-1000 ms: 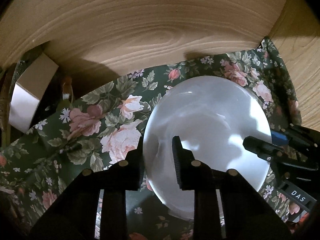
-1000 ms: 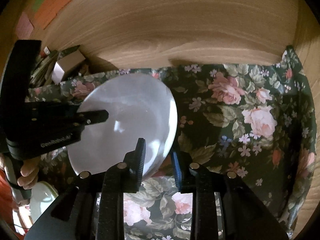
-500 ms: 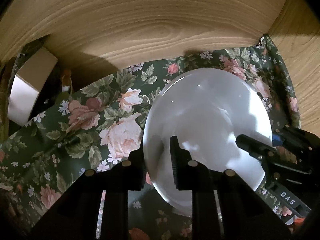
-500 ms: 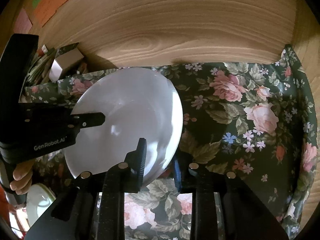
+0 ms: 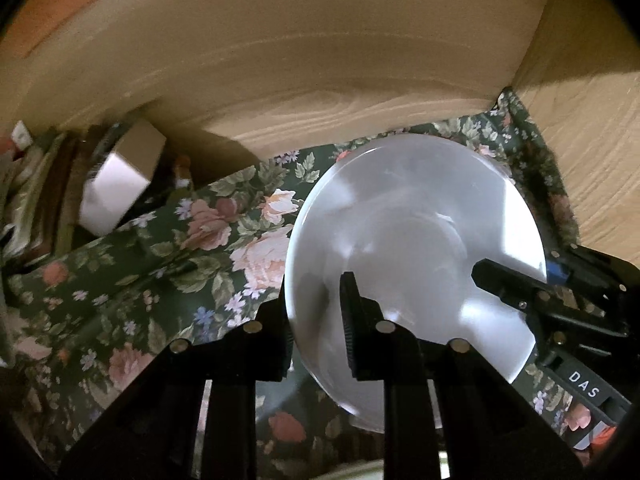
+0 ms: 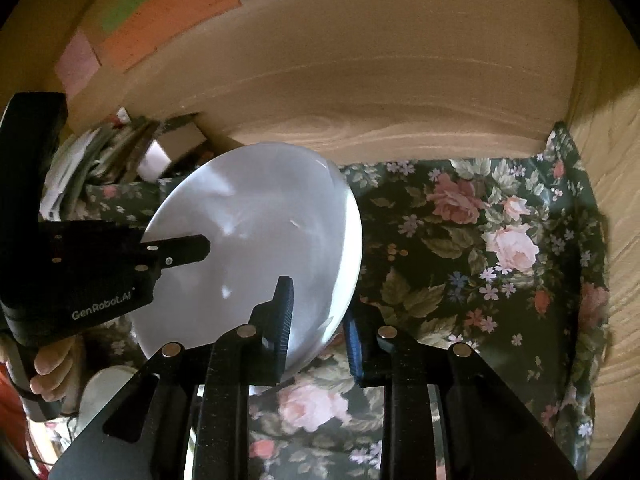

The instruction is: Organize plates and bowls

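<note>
Both grippers clamp one white plate (image 5: 416, 248) by opposite rim edges. Left gripper (image 5: 316, 320): jaws closed narrow on the plate's 9 o'clock rim, one finger above the surface, one beneath. Right gripper (image 6: 318, 320): jaws closed narrow on the rim at 3 o'clock in the left wrist view, 5 o'clock in its own. Plate sits tilted above the floral cloth (image 6: 480, 248), near the wooden wall (image 5: 320, 80). A small box (image 5: 120, 184) lies at 10 o'clock. A hand (image 6: 52, 364) grips the left handle.

Plate (image 5: 416, 240) above cloth (image 5: 168, 264), box (image 5: 120, 184) left
</note>
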Motion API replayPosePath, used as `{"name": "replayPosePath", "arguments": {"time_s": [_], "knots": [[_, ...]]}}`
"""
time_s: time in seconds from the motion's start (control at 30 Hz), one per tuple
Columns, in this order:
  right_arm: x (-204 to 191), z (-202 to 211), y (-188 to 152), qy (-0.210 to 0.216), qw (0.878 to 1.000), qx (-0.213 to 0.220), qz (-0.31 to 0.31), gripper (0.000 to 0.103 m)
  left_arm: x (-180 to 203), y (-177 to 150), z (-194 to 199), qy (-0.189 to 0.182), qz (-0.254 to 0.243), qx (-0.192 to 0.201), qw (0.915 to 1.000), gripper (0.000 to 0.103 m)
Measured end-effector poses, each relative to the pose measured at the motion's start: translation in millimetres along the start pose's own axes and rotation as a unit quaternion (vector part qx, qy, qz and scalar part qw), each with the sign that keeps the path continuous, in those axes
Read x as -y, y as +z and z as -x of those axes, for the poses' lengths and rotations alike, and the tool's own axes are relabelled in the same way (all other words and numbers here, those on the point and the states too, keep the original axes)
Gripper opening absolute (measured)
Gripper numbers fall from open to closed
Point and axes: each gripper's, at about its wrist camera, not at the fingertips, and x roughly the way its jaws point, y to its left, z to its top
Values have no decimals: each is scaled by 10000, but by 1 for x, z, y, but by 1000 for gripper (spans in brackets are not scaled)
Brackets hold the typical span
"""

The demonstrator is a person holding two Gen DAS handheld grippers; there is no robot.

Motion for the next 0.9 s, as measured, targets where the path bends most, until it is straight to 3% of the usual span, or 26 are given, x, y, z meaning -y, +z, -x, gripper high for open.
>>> {"name": "replayPosePath", "arguments": {"time_s": [0.9], "knots": [[-81,52,-24,236,9981,365,442,22,-32,-72,100,53,420,645,9970,20]]}}
